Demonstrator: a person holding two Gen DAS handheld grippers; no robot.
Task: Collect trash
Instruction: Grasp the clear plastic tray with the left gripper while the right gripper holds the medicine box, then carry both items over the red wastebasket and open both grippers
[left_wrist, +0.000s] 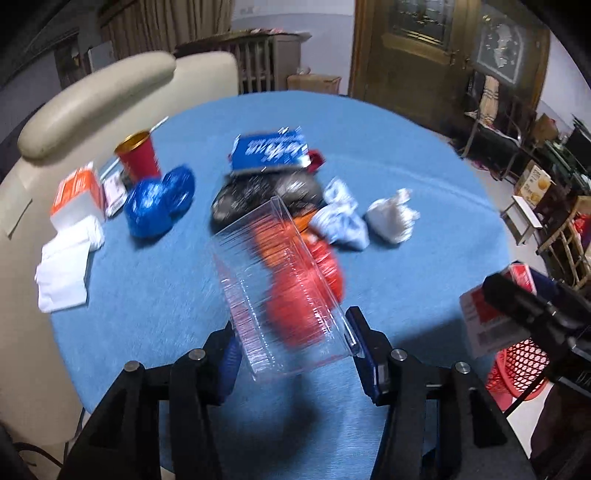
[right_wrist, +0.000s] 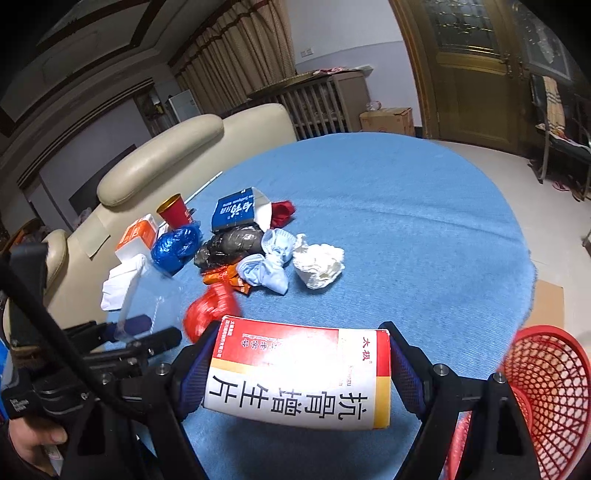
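Between the right gripper's fingers sat a clamped medicine box, while the left gripper squeezed a blurred clear plastic container.

We see our left gripper built of matte black angular arms with round silver screws, its fingers lined with ribbed blue pads. Our right gripper matches: black arms, silver screws, blue mesh-textured pads. Beside its left finger, a black cable and bare-skinned hand.
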